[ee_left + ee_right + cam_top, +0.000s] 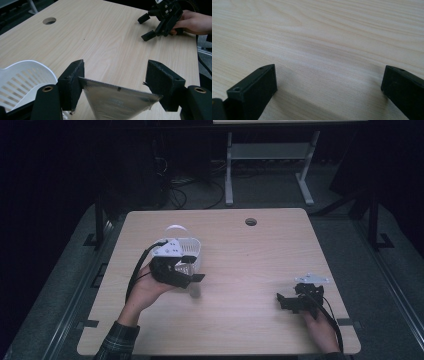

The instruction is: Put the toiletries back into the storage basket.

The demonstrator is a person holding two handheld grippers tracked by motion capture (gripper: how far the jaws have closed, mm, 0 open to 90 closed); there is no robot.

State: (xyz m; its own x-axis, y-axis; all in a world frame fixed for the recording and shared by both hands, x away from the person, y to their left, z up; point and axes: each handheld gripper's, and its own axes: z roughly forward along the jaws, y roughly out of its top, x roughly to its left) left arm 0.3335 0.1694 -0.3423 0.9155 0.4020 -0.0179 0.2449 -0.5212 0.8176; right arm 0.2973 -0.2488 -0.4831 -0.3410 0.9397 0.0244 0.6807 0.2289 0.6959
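While the left gripper [192,272] is hanging just beside the basket [194,251], we are seeing a silvery pouch [117,98] stretched between its jaws. The jaws are standing wide, and the pouch edge is touching both, so we are judging it as a grip on the pouch, but a weak one. We cannot tell how firmly the jaws are pressing.

The pouch could be slipping out and falling on the table [240,255] beside the basket, because the foil is smooth and held by its edges only. A harder squeeze could be buckling it.

Going to the right, the right gripper [286,301] is resting low near the table's right edge, jaws apart and holding nothing. There we are expecting little danger.
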